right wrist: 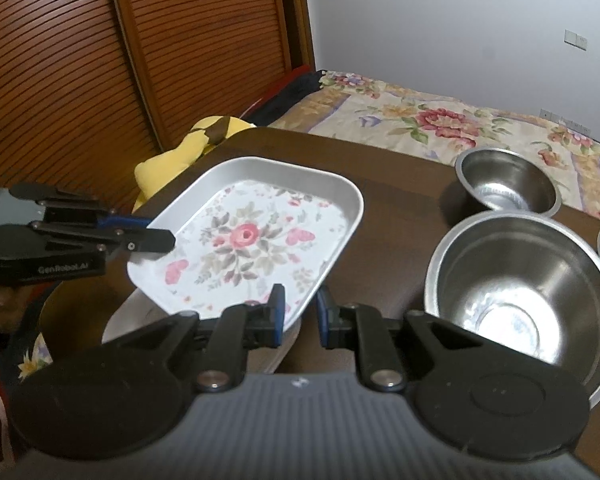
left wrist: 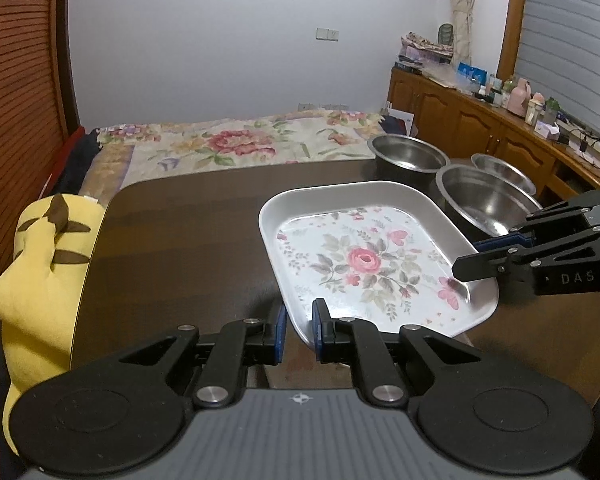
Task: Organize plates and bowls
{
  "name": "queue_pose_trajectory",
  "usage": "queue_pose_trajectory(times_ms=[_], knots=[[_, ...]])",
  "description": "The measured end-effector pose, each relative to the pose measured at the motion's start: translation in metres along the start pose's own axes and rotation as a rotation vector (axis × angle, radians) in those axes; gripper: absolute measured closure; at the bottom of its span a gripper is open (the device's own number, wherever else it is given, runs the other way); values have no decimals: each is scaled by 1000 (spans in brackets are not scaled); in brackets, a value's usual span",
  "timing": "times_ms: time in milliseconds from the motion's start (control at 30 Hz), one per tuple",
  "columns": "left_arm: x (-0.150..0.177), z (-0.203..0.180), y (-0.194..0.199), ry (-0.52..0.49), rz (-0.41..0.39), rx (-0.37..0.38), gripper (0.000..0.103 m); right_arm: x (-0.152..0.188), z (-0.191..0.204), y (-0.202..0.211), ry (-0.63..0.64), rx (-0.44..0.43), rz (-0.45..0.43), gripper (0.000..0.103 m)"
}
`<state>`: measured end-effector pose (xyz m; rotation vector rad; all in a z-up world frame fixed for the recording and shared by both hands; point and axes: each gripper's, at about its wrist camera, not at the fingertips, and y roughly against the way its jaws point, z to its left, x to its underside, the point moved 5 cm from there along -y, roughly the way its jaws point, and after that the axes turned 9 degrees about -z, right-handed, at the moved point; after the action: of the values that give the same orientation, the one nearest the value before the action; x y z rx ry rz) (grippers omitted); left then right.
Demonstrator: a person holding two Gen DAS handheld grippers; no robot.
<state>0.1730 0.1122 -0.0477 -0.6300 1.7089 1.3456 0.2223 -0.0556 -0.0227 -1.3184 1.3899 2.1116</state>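
Left wrist view: left tongs grip the near rim of the floral tray; right tongs grip its opposite rim. Tray hangs just above the counter. Three steel bowls beyond the right tongs stand unstacked. Judged progress: early; nesting remains.

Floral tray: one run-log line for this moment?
floral tray | left gripper: shut on rim | right gripper: shut on rim | steel bowls: beside, on table
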Motion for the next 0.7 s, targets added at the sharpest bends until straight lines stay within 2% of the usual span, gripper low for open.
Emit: queue_pose_trajectory(times_ms=[433,700], knots=[[30,-7,28,15,-3,-24,89,21,15,15,-5,-35,-24,85],[35,-11,41,19,-28,-44,89,35,23,21,11,-37,-33,84]])
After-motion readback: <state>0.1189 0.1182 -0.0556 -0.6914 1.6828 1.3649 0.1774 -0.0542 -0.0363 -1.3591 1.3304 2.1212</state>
